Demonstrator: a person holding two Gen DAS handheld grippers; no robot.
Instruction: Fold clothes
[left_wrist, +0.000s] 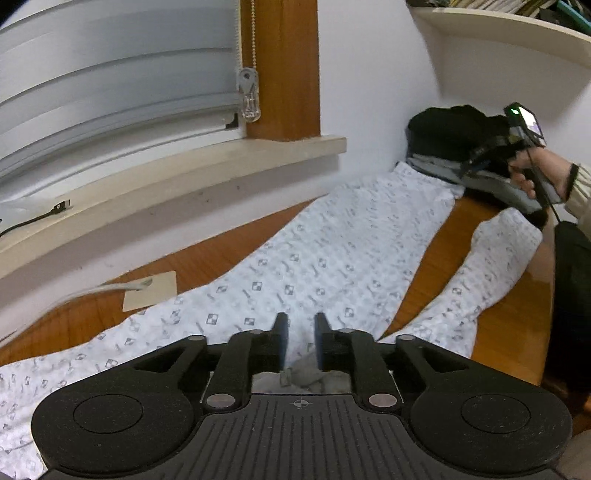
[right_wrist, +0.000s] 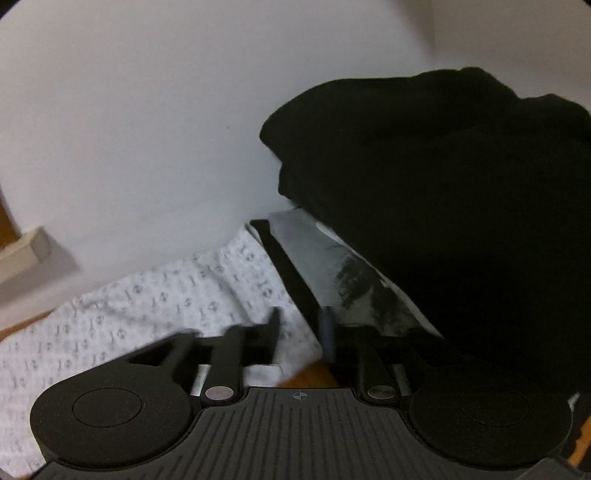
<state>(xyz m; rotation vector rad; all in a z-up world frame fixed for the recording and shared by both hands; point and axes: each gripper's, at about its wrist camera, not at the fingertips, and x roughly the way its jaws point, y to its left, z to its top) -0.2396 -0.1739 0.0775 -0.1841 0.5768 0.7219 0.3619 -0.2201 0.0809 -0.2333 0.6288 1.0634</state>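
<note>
White patterned trousers (left_wrist: 332, 251) lie flat on the wooden table (left_wrist: 439, 243), one leg reaching toward the far wall and the other leg (left_wrist: 498, 258) splayed to the right. My left gripper (left_wrist: 301, 332) hovers over the near end of the trousers, its jaws a little apart with nothing pinched. A hand holds my right gripper (left_wrist: 472, 160) at the far leg end. In the right wrist view my right gripper (right_wrist: 301, 325) is open above the trousers' hem (right_wrist: 207, 291), beside a folded grey garment (right_wrist: 332, 266).
A heap of black clothes (right_wrist: 443, 184) sits on the grey garment against the white wall, at the far right of the table (left_wrist: 454, 125). A window sill (left_wrist: 184, 173) with a cable runs along the left. A beige card (left_wrist: 151, 291) lies near the trousers. A shelf (left_wrist: 517, 33) hangs above.
</note>
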